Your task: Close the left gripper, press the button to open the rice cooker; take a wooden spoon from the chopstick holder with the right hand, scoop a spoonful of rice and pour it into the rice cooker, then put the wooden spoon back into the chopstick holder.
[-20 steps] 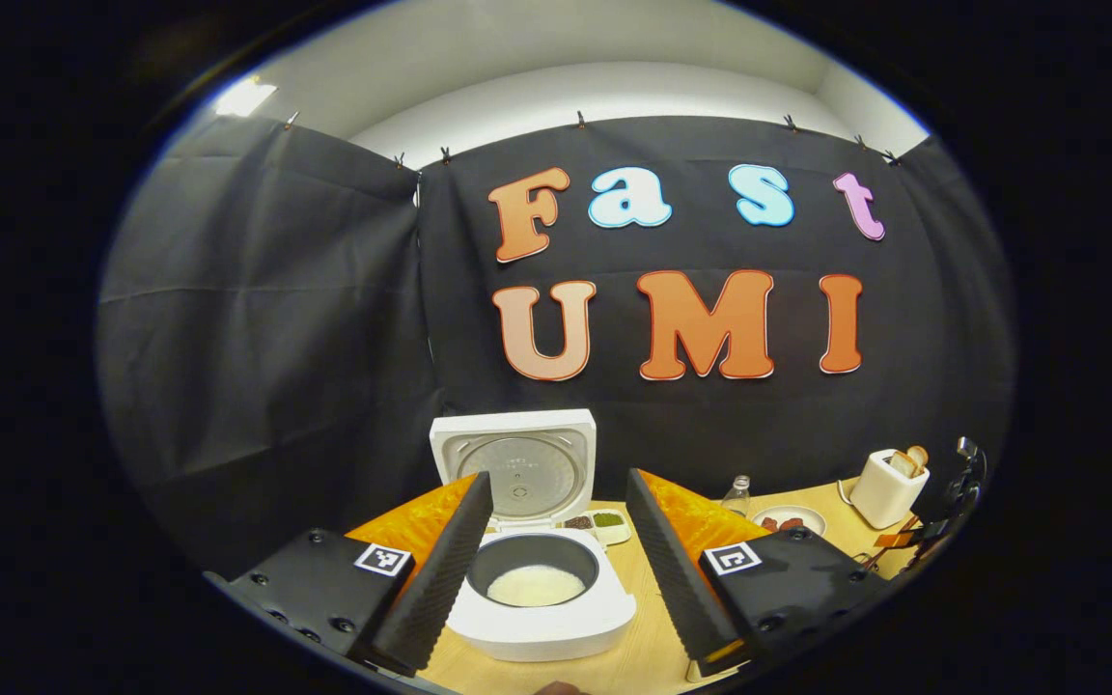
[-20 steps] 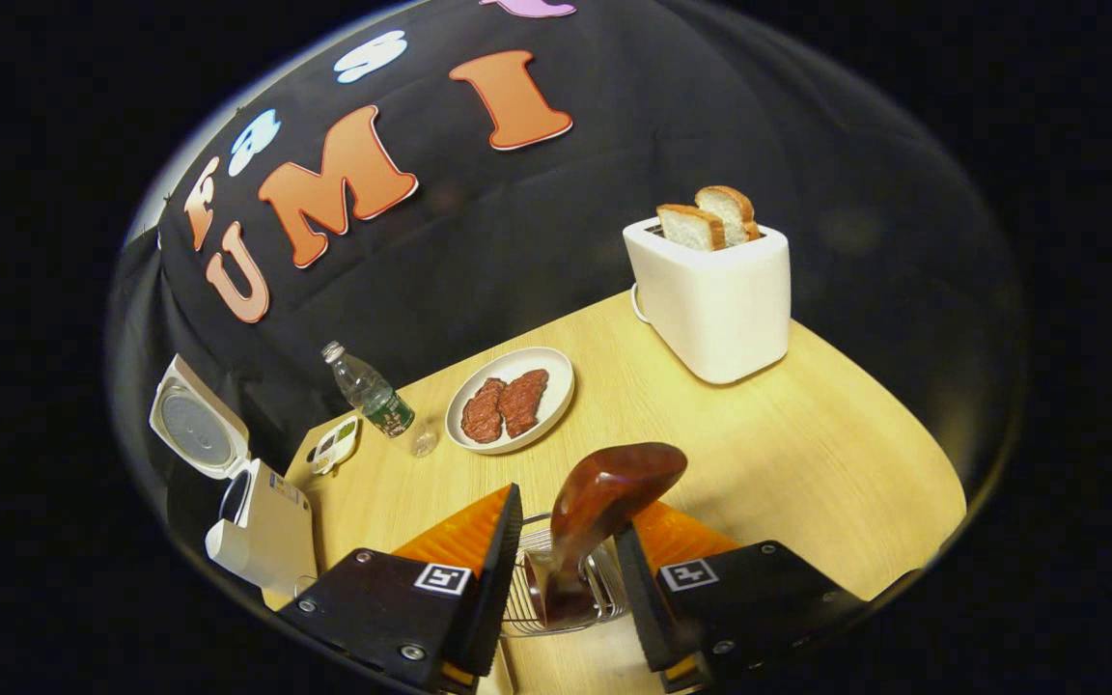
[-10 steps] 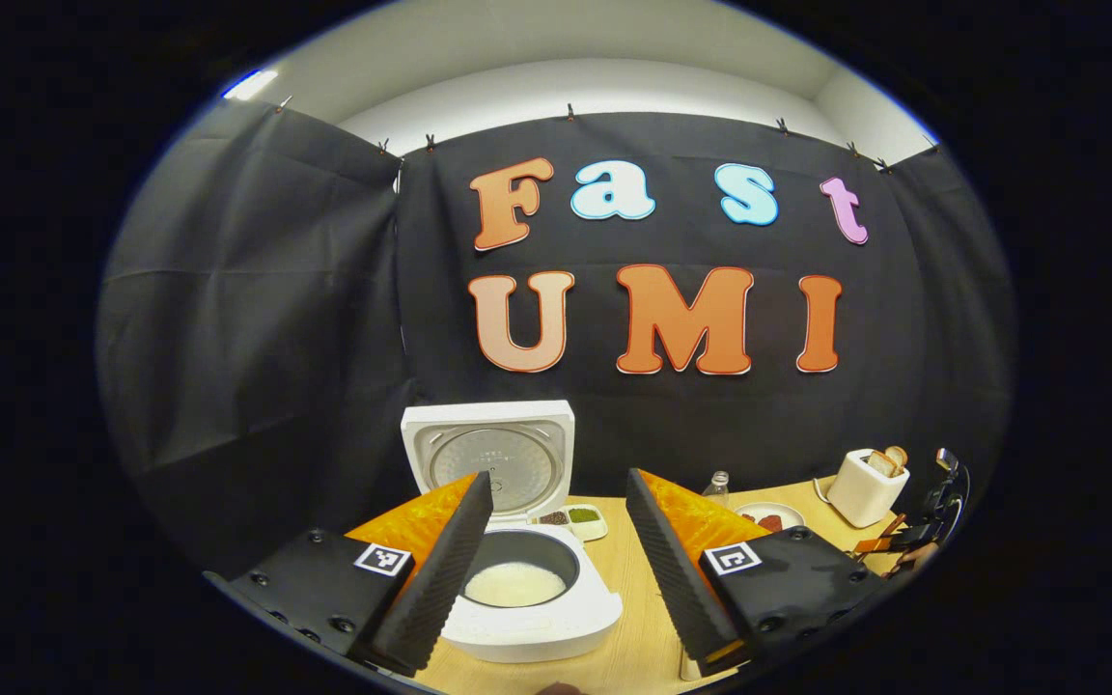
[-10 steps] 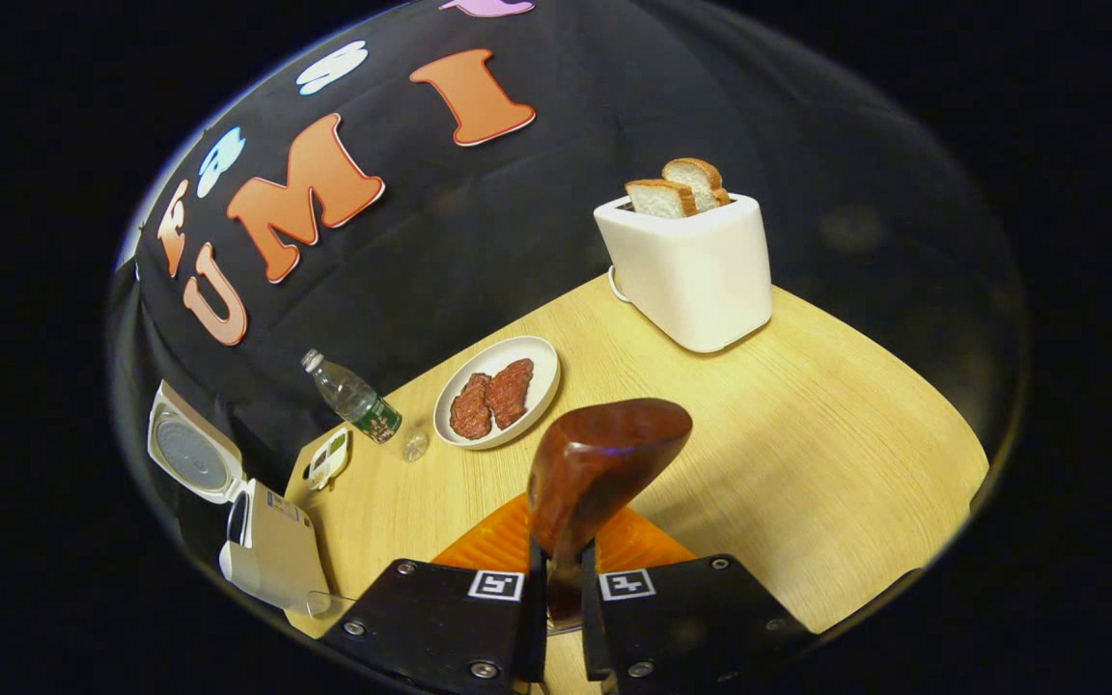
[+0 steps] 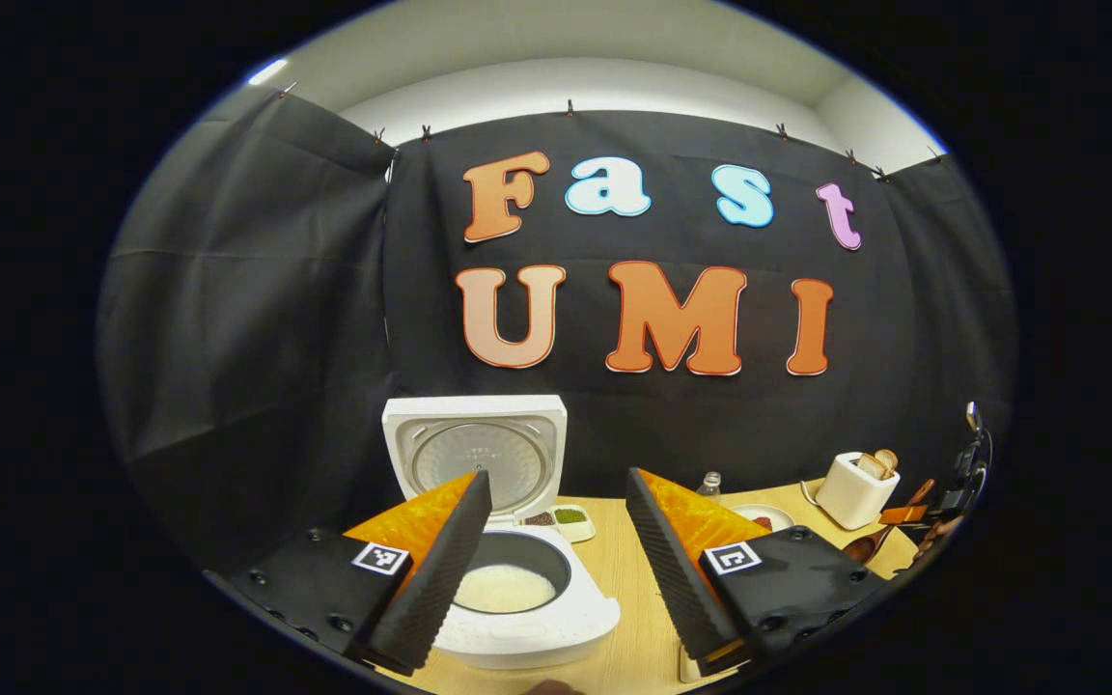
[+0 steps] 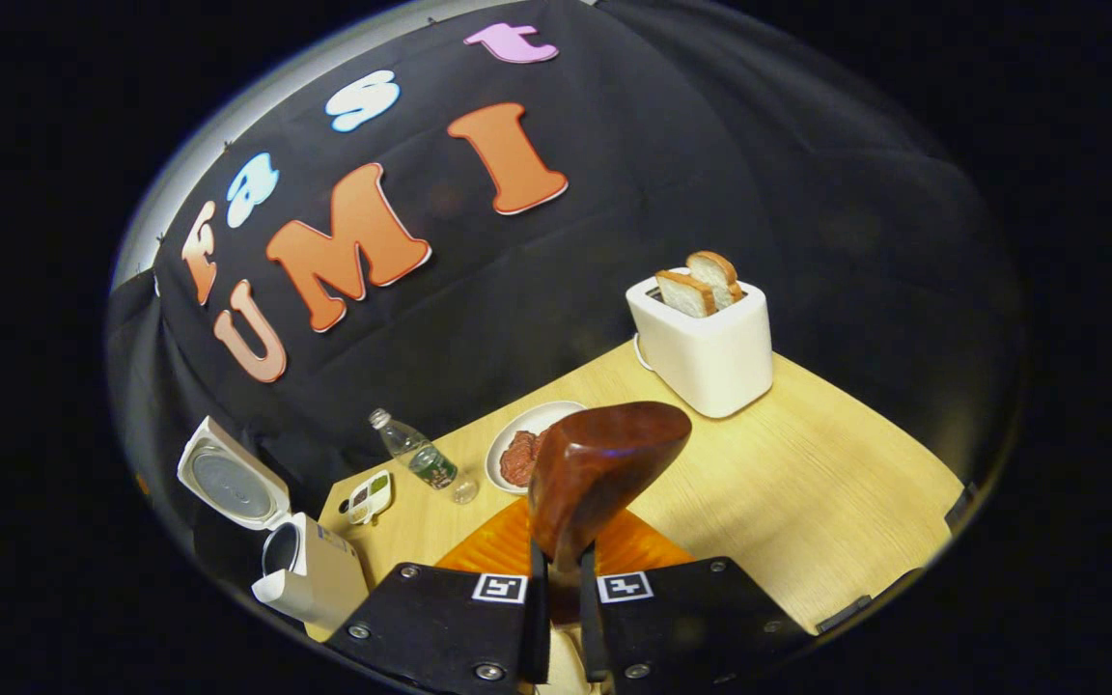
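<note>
Black cloth hangs behind a pale wood counter [image 6: 807, 483] that carries everything. At its left end the cooker [image 5: 517, 598] stands with its lid [image 5: 475, 454] swung upright, so the button press looks done. White rice already lies in the pot [image 5: 505, 587] (whether that is a poured spoonful or what was there from the start, I cannot tell).

The left gripper [image 5: 556, 550] hangs in front of the cooker with its jaws wide apart and nothing between them.

The right gripper [image 6: 556, 618] has its jaws nearly closed, both pressing on the stem of the spoon [image 6: 604, 463], whose dark glossy bowl stands up in front of the camera, over the counter and well away from the cooker. From the left gripper view the spoon sits at the far right edge, near the toaster [image 5: 855, 487].

The holder and the rice supply are hidden below the jaws in the right gripper view, so I cannot say whether the spoon has been taken out of the holder or is going back in. Judging by the spoon's bowl looking clean and empty, scooping, pouring and returning the spoon probably all remain.

Other things on the counter: a bottle [image 6: 416, 456], a plate [image 6: 517, 434] of meat, and a small dish [image 6: 369, 495] near the cooker.
</note>
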Tool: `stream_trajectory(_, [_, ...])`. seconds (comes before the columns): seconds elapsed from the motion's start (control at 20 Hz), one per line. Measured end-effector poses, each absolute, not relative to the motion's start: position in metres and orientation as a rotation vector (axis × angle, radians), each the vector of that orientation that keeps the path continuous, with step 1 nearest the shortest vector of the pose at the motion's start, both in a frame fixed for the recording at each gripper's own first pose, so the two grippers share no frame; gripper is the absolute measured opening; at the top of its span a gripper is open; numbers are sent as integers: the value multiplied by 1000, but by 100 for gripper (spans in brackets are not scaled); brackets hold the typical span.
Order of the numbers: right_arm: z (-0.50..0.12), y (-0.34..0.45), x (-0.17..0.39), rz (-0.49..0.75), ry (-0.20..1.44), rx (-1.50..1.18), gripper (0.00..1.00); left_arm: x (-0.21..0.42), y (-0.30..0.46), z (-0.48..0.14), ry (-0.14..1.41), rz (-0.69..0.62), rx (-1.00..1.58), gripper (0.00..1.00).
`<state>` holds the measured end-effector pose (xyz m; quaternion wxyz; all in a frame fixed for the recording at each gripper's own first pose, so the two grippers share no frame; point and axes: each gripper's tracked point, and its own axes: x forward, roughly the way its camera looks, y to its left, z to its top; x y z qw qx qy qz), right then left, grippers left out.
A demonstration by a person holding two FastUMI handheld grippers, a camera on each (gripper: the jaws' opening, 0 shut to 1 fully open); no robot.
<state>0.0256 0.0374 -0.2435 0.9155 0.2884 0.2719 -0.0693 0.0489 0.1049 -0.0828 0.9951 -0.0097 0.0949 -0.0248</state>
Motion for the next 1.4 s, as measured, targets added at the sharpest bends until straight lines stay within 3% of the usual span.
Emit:
stream_trajectory(0.25, [-205, 92, 6, -11, 546, 572, 12, 54, 104, -101, 213, -73, -36, 100])
stream_trajectory(0.45, [-214, 137, -11, 56, 604, 558, 12, 56, 110, -117, 244, -83, -49, 99])
stream_trajectory(0.7, [-249, 166, -26, 68, 700, 369, 12, 49, 132, -135, 294, -44, 3, 99])
stream_trajectory(1.0, [-273, 178, -31, 46, 658, -50, 13, 41, 144, -155, 360, -33, -30, 99])
stream_trajectory(1.4, [-316, 196, -53, 38, 630, -245, 11, 47, 136, -161, 374, -63, 4, 99])
